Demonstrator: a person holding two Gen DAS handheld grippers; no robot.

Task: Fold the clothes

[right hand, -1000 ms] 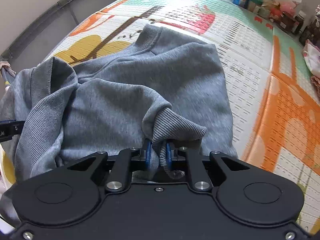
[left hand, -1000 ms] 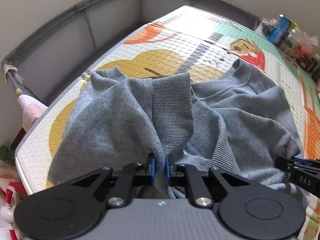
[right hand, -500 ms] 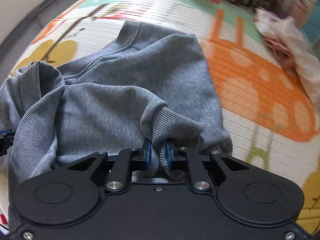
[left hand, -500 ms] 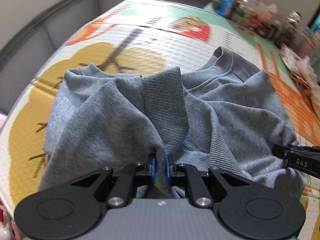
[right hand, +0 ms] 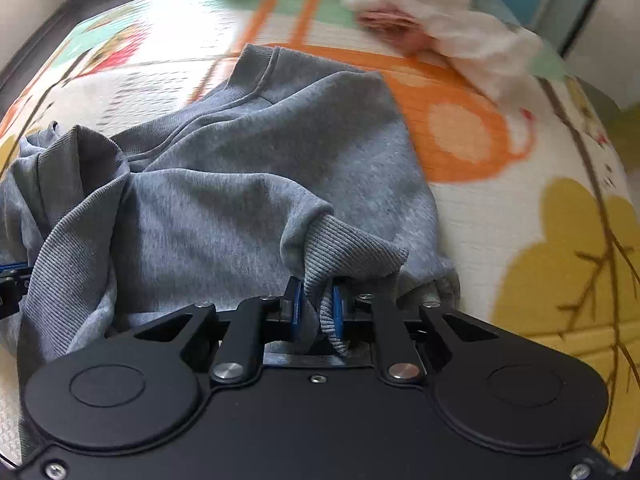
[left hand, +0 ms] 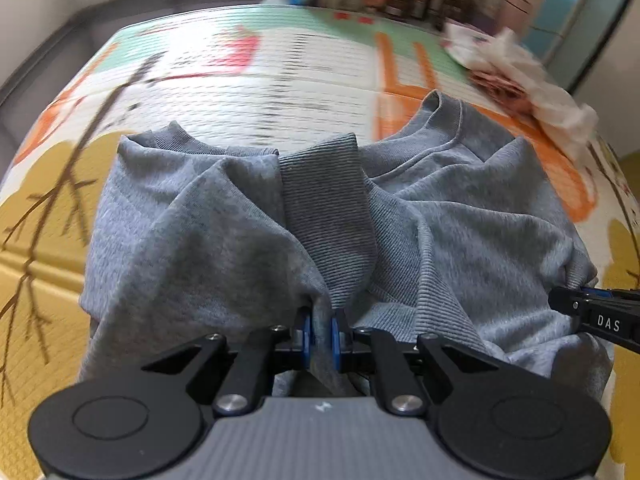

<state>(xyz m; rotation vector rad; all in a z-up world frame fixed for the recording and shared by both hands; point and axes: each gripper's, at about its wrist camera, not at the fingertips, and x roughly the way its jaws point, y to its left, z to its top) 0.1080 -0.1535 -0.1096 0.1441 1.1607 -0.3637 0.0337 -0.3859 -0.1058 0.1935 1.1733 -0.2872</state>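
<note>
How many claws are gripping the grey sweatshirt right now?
2. The left claw pinches the sweatshirt at a ribbed edge; the right claw pinches a ribbed cuff.

The black two-finger left gripper sits at the lower centre of its frame, blue pads pinched on grey ribbed fabric. The black right gripper, likewise lower centre, clamps a ribbed cuff.

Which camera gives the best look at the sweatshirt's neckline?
The right wrist view: the neckline lies open and near the middle there. The left wrist view shows it too, but farther off to the right, behind bunched fabric.
</note>
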